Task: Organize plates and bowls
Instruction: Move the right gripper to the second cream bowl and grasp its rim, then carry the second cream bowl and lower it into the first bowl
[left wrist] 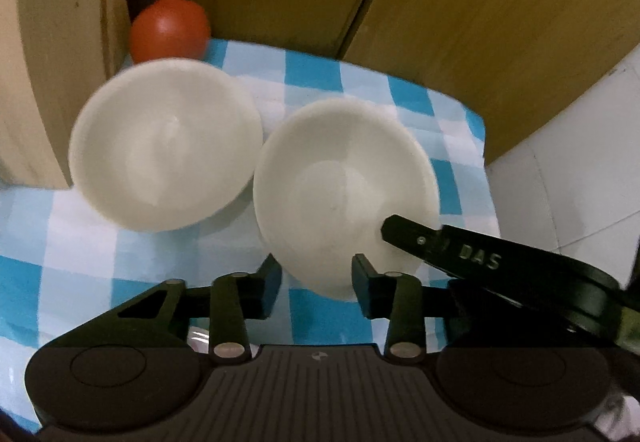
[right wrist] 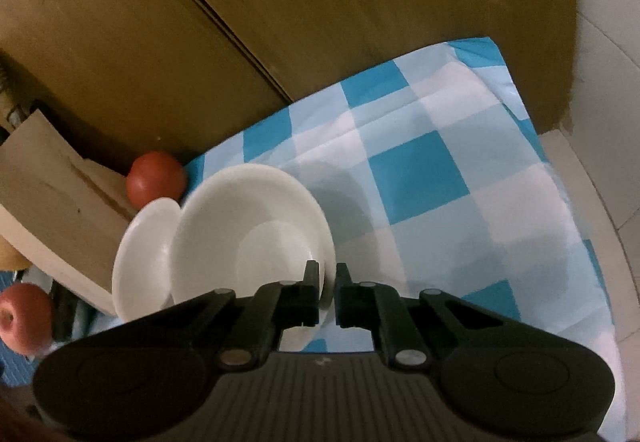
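Between the two fingers of the right gripper (right wrist: 328, 282) stands the rim of the nearer white bowl (right wrist: 248, 234); the jaws are pressed together on this thin edge, one finger inside the bowl and one outside. The bowl lies to the left and ahead of this gripper, on the blue checked cloth (right wrist: 420, 170). The left gripper (left wrist: 316, 282) has its fingers on both sides of the near edge of the same bowl, with a clear gap, and I cannot say surely that the pads press it. So both hands meet at one bowl, and the right one has the firmer hold, in my judgement.

The second white bowl (left wrist: 164, 150) lies just beside the first, on its left, near touching it. If the bowls are to be stacked, the move goes leftward.

The left wrist view shows both bowls whole, with the right gripper's finger reaching over the rim. The right wrist view shows the second bowl half hidden, but adds a red apple (right wrist: 22, 316) at the left edge. A tomato (left wrist: 170, 28) sits behind the bowls.
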Demonstrator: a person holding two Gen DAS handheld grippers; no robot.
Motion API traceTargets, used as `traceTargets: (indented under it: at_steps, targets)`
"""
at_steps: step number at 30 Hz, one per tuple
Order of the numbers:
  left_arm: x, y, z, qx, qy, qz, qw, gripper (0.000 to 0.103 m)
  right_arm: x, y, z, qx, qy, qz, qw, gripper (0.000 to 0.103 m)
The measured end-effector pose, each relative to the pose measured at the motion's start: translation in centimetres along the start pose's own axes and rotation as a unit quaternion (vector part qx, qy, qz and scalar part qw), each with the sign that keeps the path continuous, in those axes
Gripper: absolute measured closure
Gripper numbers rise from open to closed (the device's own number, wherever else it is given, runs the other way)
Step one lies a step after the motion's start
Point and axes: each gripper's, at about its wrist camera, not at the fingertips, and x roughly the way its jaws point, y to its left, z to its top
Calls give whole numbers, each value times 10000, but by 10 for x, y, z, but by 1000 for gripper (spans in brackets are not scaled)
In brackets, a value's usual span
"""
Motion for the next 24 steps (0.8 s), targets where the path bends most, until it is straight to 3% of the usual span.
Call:
traceTargets:
  at_steps: [7,24]
  targets:
    - [2,-4,-3,32,4,27,10000,74,-10,-13,-3,169,-14,113,9998,94]
    - [-22,-19,-19,339,-119,-66,9993,73,-46,-13,-19,154,-191,164,9996,94]
